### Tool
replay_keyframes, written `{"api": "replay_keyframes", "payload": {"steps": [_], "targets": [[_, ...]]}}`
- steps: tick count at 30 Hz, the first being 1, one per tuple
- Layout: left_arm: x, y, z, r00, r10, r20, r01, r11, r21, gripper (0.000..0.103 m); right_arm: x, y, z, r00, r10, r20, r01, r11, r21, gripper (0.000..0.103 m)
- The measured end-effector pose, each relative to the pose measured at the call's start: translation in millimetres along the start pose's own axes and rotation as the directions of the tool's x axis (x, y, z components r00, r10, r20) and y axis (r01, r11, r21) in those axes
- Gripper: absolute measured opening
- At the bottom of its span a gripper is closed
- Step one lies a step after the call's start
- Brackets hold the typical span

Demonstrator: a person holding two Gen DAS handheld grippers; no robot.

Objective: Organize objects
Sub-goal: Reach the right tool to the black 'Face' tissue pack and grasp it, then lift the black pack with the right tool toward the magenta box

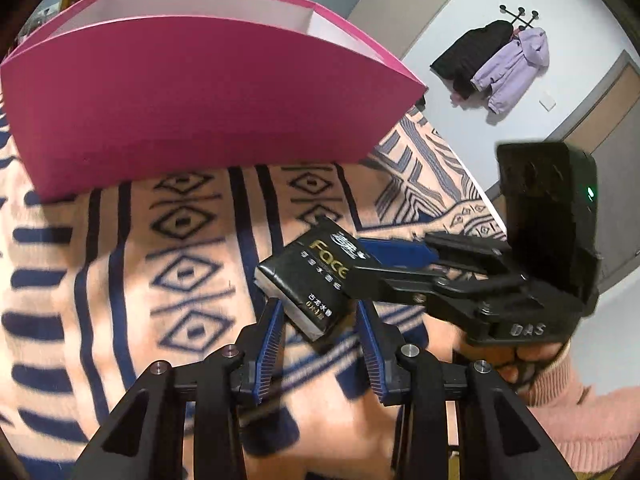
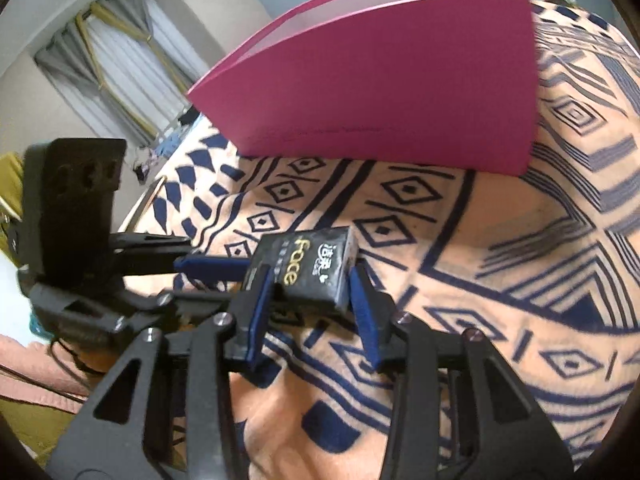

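Now both tongs pinch 1 black tissue pack [image 1: 310, 276]: left tongs [image 1: 320, 312], right tongs [image 2: 310, 280], just before the pink box [image 1: 192, 92] on the bed [image 1: 120, 280].

Ahead of my tools: pink box [image 1: 192, 104] walls off the far side, open only from above | between tools and box: bare strip of patterned blanket [image 1: 132, 248], passable | at my tips: black tissue pack [image 2: 310, 270] fills the gap, both grippers crowd it from opposite sides.
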State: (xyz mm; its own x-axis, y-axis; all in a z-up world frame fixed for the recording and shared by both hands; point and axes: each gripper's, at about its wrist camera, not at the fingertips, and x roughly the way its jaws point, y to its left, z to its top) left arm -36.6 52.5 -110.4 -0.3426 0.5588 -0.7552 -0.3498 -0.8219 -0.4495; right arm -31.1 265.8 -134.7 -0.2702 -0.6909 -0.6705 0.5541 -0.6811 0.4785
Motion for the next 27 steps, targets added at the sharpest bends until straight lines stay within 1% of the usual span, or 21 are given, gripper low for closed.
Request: {"api": "replay_keyframes", "payload": {"steps": [1, 3, 5, 6, 8, 15, 18, 22, 27], "targets": [[0, 1, 3, 1.0, -0.001, 0.001, 0.001, 1.0, 0.001, 0.037, -3, -2, -1, 1.0, 0.003, 0.007, -0.003, 1.0, 0.014, 0.038], [2, 4, 10, 1.0, 0.012, 0.003, -0.012, 1.0, 0.006, 0.037, -10, -7, -2, 0.999, 0.018, 0.029, -0.019, 0.999, 0.044, 0.038], [5, 10, 14, 1.0, -0.008, -0.016, 0.007, 1.0, -0.015, 0.037, -13, -10, -3, 0.999, -0.001, 0.042, -0.001, 0.999, 0.053, 0.038], [7, 13, 14, 0.999, -0.013, -0.03, 0.012, 1.0, -0.029, 0.037, -14, -12, -2, 0.999, -0.007, 0.049, 0.004, 0.998, 0.062, 0.038], [9, 12, 10, 0.999, -0.006, -0.032, 0.005, 1.0, -0.023, 0.037, -14, -16, -1, 0.999, 0.003, 0.052, -0.007, 0.997, 0.075, 0.038], [7, 7, 3, 0.999, -0.02, -0.029, 0.02, 1.0, -0.015, 0.036, -4, -11, 3, 0.999, 0.017, 0.031, -0.019, 0.999, 0.047, 0.038], [8, 4, 5, 1.0, -0.008, -0.025, 0.008, 1.0, -0.006, 0.036, -3, -14, 1, 1.0, 0.012, 0.027, -0.014, 0.998, 0.055, 0.037], [7, 3, 8, 1.0, -0.005, -0.015, 0.005, 1.0, -0.001, 0.036, -9, -11, -1, 0.999, 0.002, 0.041, -0.004, 0.999, 0.045, 0.037], [1, -6, 10, 1.0, 0.01, 0.009, -0.01, 0.999, 0.037, 0.036, -16, -2, 1, 0.997, -0.026, 0.076, 0.024, 0.999, 0.021, 0.037]]}}
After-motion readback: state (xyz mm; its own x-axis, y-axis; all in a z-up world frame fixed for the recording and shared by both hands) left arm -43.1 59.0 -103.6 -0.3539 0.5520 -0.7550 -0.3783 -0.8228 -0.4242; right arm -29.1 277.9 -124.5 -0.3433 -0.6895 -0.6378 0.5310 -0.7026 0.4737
